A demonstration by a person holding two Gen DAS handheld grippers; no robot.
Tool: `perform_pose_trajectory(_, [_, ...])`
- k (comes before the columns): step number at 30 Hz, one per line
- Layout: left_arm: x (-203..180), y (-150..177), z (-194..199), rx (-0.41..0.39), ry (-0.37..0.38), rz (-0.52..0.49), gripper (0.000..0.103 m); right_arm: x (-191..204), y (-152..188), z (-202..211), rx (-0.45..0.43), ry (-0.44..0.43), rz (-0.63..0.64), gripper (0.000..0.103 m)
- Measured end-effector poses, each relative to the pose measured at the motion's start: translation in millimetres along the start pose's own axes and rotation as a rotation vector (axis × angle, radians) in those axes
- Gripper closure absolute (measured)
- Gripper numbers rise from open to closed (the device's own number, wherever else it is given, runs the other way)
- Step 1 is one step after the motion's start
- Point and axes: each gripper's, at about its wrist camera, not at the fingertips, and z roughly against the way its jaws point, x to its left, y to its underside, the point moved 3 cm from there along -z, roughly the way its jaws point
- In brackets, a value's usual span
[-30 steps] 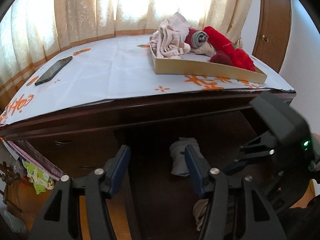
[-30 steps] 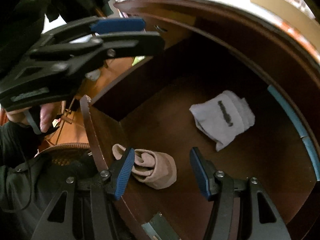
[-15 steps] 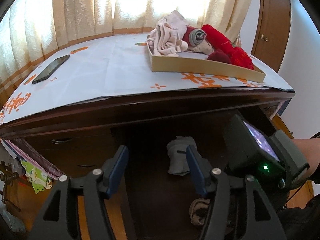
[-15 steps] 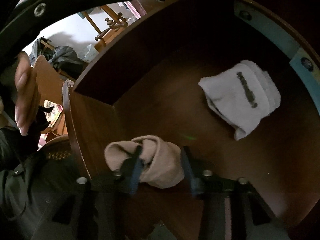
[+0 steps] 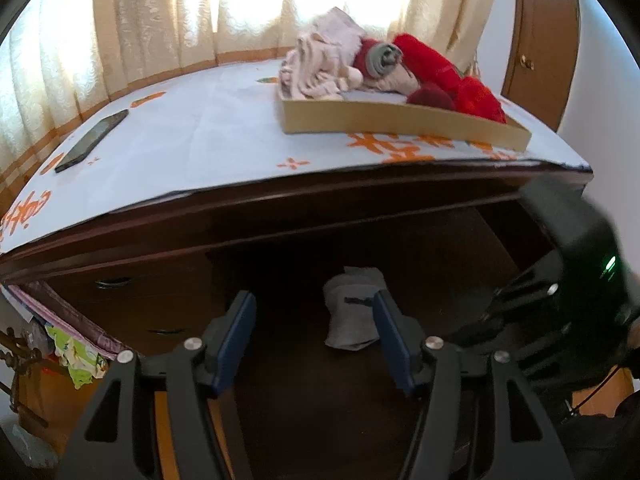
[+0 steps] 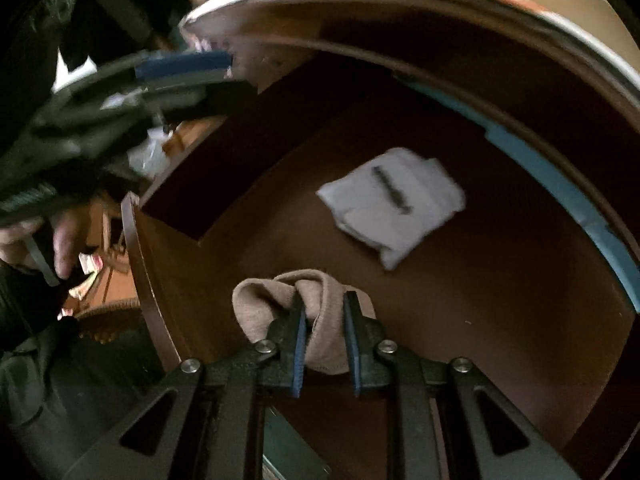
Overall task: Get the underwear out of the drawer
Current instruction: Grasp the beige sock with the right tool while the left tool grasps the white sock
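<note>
The wooden drawer [image 6: 500, 320] is pulled open below the dresser top. My right gripper [image 6: 325, 312] is shut on a rolled beige underwear [image 6: 316, 320] and holds it above the drawer floor, near the front left corner. A folded grey underwear [image 6: 394, 204] lies on the drawer floor further back; it also shows in the left wrist view [image 5: 354, 312]. My left gripper [image 5: 314, 328] is open and empty above the drawer. The right gripper's body [image 5: 568, 292] shows at the right of the left wrist view.
A shallow cardboard tray [image 5: 400, 124] on the dresser top holds pink, grey and red clothes [image 5: 436, 68]. A black phone [image 5: 92, 140] lies on the white patterned cloth at the left. Curtains hang behind. A door [image 5: 536, 40] stands at the right.
My right gripper closed on the beige underwear and lifted it up out of the drawer's front corner. The left gripper stayed open, hovering over the drawer.
</note>
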Motion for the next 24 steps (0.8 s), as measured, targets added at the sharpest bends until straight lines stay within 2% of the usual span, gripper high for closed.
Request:
perform_pose_trajectory(3, [-9.7,-1.6,-10.6,0.020,-0.004,-0.024,0.041,-6.3,8.8,14.2,-0.042,0.012,-0.027,0.084])
perform_pose_trajectory(14, [-33.1,-3.7,-63.4,0.180,-0.001,-0.047,0.041,-60.3,16.8,57.6,-0.176,0.173,-0.098,0.084])
perform_pose_trajectory(21, [-43.6,-1.2,-86.0,0.286,-0.003,-0.086,0.041,-71.3,20.8,55.1,-0.208,0.177,-0.127,0.084])
perform_pose_trajectory(24, [-53.0,-0.1,-93.4,0.321,-0.003,-0.156,0.041,-68.6,21.5,57.8,-0.226,0.192,-0.112,0.084])
